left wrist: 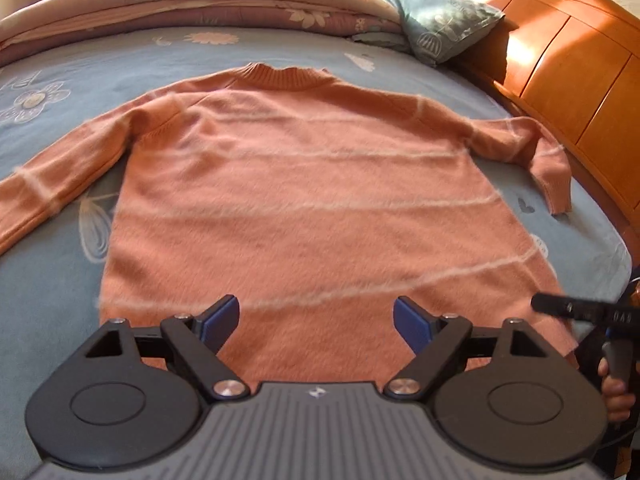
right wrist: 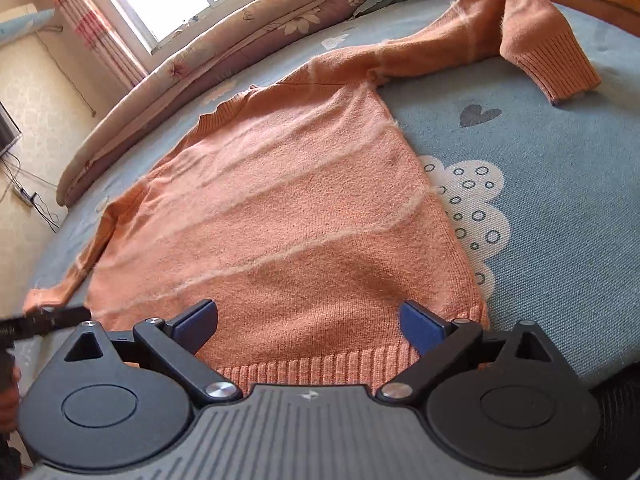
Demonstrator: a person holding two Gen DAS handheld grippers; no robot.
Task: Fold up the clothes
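Both sets of blue fingers stand spread wide with nothing between them: your left gripper (left wrist: 316, 322) hangs over the lower body of the orange sweater (left wrist: 304, 208), your right gripper (right wrist: 310, 326) over its ribbed hem (right wrist: 320, 370). That sweater lies flat on the blue bedsheet (right wrist: 560, 184), collar toward the rolled quilt (left wrist: 200, 4), sleeves spread outward.
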